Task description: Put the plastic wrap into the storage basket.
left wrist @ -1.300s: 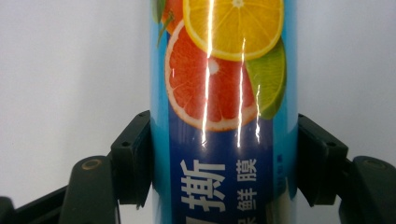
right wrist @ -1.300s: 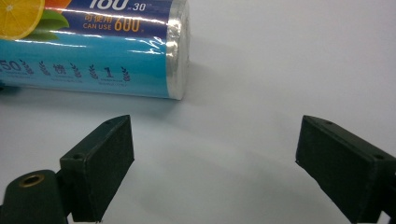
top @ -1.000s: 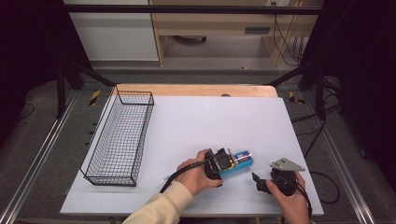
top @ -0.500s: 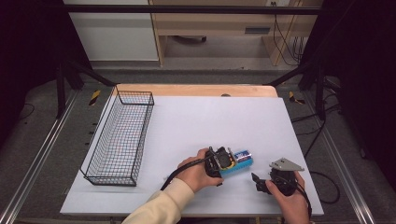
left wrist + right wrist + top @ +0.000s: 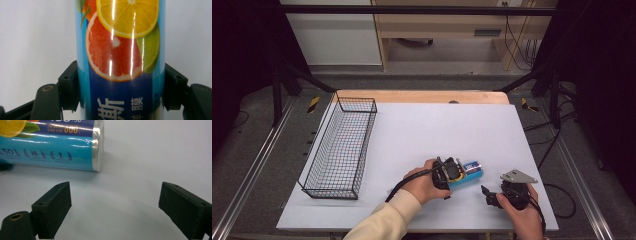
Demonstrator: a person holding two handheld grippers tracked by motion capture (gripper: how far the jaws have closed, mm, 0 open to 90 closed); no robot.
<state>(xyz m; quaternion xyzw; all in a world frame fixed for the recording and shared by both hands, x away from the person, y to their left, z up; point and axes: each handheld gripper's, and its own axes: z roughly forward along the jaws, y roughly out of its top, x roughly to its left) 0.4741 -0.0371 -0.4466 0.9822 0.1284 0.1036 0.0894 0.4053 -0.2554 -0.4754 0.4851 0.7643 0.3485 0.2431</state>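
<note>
Citrus print (image 5: 120, 45) in left gripper view

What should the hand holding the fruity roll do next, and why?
Probably lift the roll a little off the table. The left gripper is shut on it, a pad pressed to each side, and it lies flat on the white top. The right gripper is open beside it, holding nothing. The wire basket on the left looks a likely place for it.

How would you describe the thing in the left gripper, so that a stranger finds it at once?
Start at the white table, near its front edge, right of the wire basket. There the left gripper clamps a lying blue roll. Citrus slices printed on its glossy wrapper set it apart.
</note>
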